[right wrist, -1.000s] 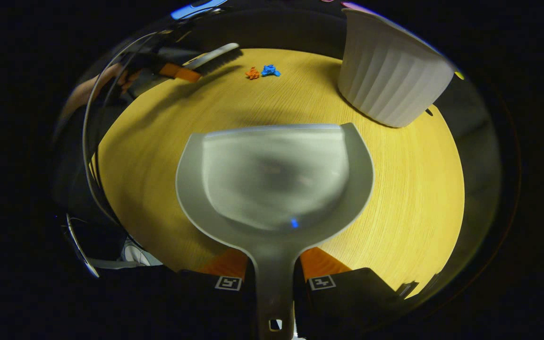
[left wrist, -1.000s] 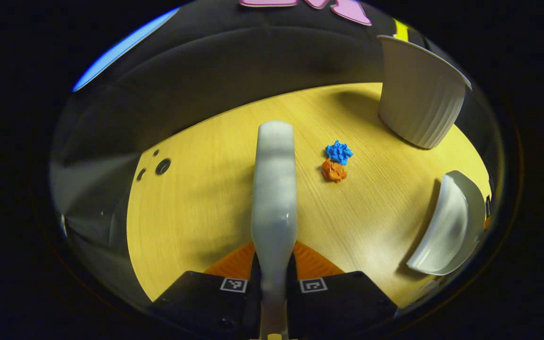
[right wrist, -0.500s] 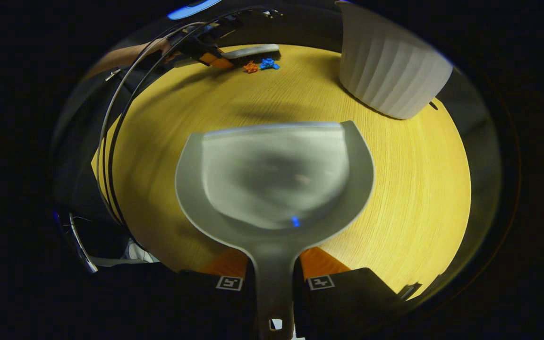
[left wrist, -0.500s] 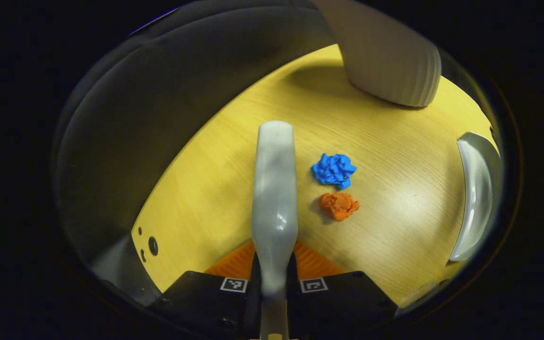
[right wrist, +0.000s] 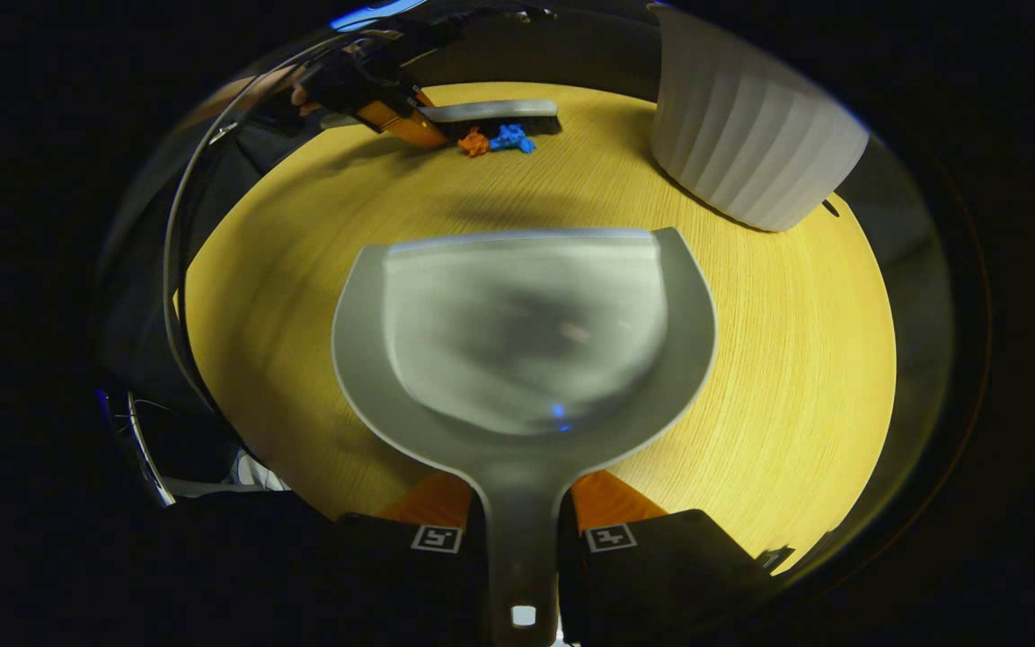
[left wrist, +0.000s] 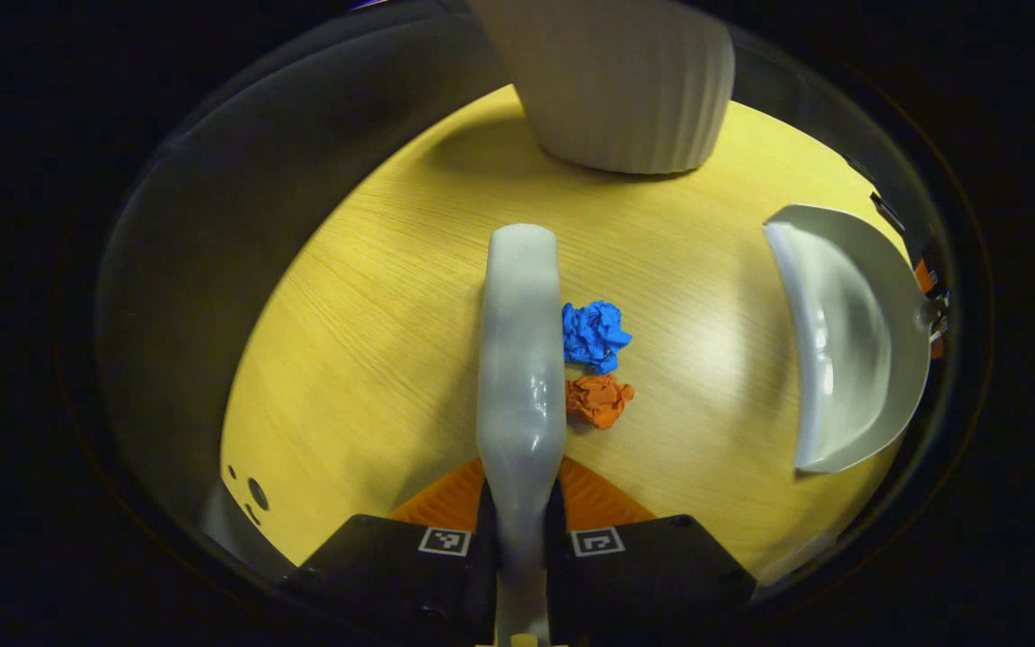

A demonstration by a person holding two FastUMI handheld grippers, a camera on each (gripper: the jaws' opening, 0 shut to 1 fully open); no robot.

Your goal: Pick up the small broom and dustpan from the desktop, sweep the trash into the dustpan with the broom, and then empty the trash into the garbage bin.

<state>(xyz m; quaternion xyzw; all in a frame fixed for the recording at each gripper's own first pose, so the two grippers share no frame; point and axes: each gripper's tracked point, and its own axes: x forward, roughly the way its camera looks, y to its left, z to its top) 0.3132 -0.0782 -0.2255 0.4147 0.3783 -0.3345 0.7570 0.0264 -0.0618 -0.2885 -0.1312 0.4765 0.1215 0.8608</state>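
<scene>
Beside the broom [left wrist: 519, 350] lie two scraps [left wrist: 596, 368] (blue, orange), touching.

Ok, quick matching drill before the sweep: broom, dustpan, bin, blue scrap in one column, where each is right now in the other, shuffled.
Things:
1. broom
2. dustpan
3. bin
4. blue scrap

Places or states:
A. standing on the desk, held by neither gripper
B. held by its handle in the right gripper, pan empty
C. lying on the desk next to the orange scrap, by the broom's head
D. held in the left gripper

Pairs: 1-D, 2-B, 3-A, 4-C
</scene>
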